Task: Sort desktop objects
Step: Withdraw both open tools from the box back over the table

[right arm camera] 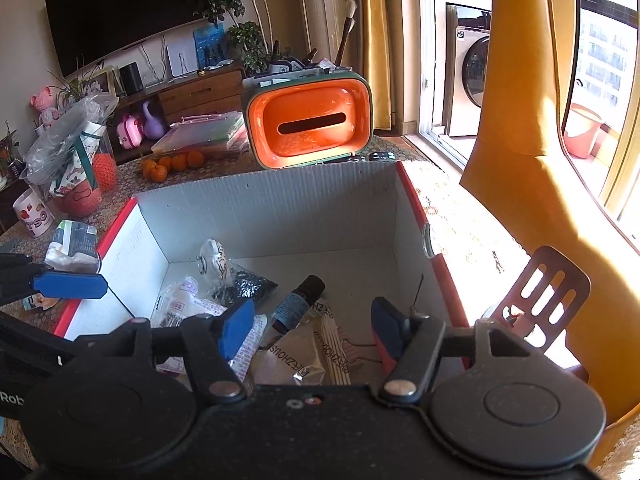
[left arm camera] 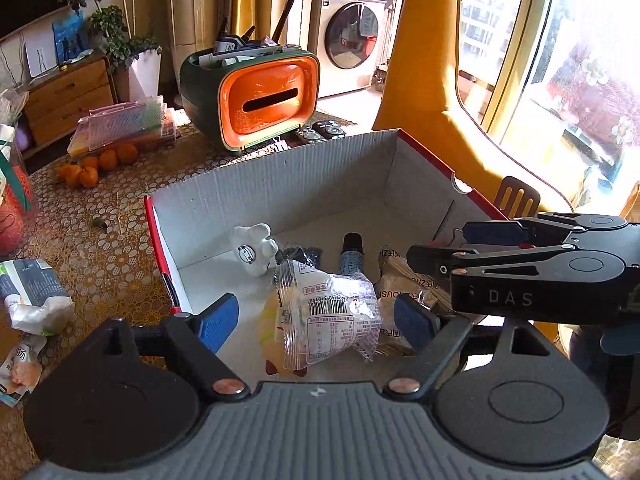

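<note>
light: strong daylight is coming in through the window (left arm camera: 568, 60) at right | glare: panes are blowing out white, sunlit desk (right arm camera: 472, 232) is washing out | shadow: box (right arm camera: 280, 208) interior is sitting in soft shade | optics: fisheye is bending edges, corners are darkening | focus: mostly sharp

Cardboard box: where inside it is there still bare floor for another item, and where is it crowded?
The cardboard box has bare floor along its far wall and in the far right corner, beyond the small dark bottle. The near half is crowded: the clear snack packet, brown paper packets, a white figurine and a dark bag.
</note>
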`<state>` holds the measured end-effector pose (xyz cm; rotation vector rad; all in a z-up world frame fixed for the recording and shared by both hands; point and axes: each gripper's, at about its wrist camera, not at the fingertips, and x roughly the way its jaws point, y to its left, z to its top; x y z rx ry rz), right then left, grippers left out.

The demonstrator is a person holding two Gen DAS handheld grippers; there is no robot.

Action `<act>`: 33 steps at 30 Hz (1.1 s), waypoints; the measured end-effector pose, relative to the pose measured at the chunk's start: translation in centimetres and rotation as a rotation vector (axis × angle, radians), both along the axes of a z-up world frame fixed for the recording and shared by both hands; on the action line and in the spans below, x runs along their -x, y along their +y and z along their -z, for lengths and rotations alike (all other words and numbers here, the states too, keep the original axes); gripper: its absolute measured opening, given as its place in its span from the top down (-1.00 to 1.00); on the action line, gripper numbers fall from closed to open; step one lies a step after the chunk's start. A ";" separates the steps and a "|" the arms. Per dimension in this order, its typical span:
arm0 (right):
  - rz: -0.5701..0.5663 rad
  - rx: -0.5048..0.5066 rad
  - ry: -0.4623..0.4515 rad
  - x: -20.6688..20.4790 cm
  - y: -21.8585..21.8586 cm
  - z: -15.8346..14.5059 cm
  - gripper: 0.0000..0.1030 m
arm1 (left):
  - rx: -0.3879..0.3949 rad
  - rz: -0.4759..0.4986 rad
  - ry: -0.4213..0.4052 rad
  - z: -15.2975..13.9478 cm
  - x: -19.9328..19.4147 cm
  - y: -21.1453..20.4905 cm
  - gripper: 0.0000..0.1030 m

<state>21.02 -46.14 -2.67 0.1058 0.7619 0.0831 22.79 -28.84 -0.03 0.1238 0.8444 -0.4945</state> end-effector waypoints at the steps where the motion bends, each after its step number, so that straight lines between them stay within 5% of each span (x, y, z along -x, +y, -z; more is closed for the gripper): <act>1: -0.004 -0.002 -0.004 0.2 0.1 -0.2 -0.27 | 0.008 -0.003 -0.004 -0.3 0.3 0.3 -0.65; 18: -0.014 -0.032 -0.067 3.5 2.4 -3.1 -0.71 | 0.070 -0.029 -0.056 -2.1 3.4 5.6 -0.65; 33: -0.052 -0.032 -0.081 4.0 7.8 -4.0 -0.88 | 0.105 -0.099 -0.090 -1.8 4.8 12.8 -0.74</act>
